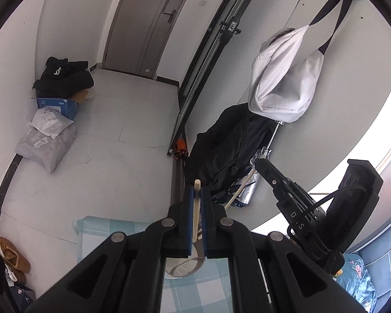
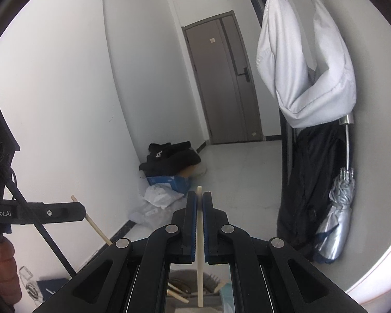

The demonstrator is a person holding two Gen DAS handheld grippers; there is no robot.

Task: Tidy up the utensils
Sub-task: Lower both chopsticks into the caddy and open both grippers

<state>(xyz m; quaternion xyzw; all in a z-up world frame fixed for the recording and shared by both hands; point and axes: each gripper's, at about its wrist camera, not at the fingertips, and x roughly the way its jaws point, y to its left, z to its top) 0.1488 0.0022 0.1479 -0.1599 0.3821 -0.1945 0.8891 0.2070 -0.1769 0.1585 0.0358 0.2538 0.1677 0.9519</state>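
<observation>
My left gripper is shut on a spoon: its pale wooden handle stands up between the blue pads and its metal bowl hangs below, above a blue checked cloth. My right gripper is shut on a pale wooden stick-like utensil, held upright. Below it a round holder contains several other utensils. The right gripper also shows at the right of the left wrist view, with its wooden stick. The left gripper shows at the left of the right wrist view.
Both grippers are raised, facing a hallway with a grey door. A white bag, a black coat and a silver umbrella hang on the right wall. Boxes, parcels and black clothes lie on the floor at the left.
</observation>
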